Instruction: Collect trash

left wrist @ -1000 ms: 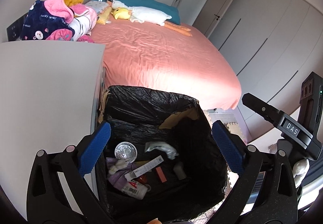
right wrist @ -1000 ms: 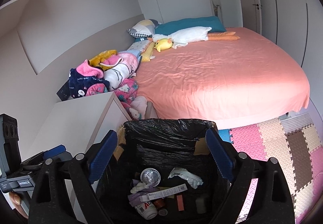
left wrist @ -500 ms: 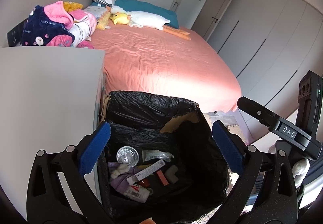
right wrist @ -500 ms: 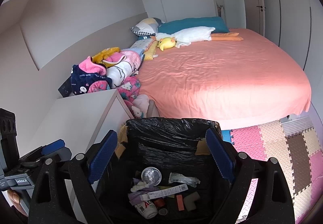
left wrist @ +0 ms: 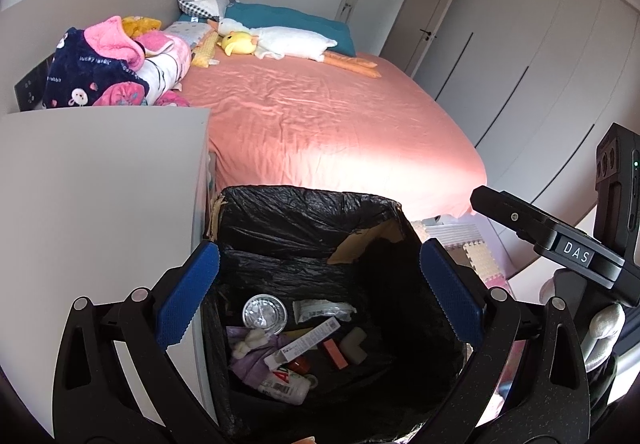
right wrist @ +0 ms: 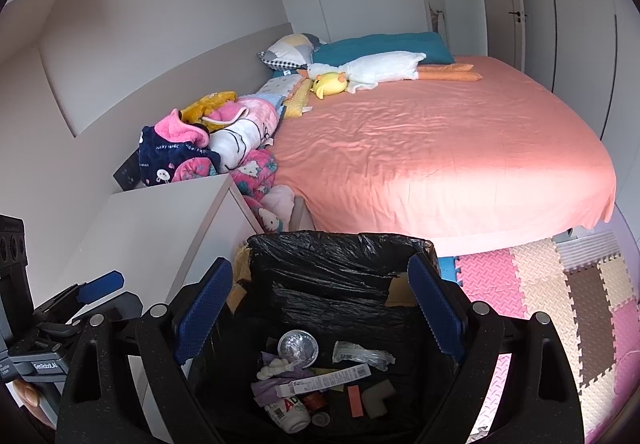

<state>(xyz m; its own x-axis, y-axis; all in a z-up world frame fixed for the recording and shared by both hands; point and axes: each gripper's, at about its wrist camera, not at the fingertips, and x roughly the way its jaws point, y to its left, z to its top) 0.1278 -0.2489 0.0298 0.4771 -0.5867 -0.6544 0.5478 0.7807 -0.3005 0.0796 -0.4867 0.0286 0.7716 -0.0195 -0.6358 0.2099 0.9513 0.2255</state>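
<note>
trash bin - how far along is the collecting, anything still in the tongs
Done: the black-lined trash bin already holds a foil lid, a crumpled wrapper, a long carton and a white bottle. In hand: nothing; the left tongs and the right tongs both hang open and empty over the bin. Left: no loose trash shows on the white cabinet or the bed.

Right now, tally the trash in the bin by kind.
Round foil lid: 1
Clear wrapper: 1
Long white box: 1
White bottle: 1
Orange block: 1
Grey foam piece: 1
Purple wad: 1
Total: 7 that I can tell apart; small bits beneath are unclear.
</note>
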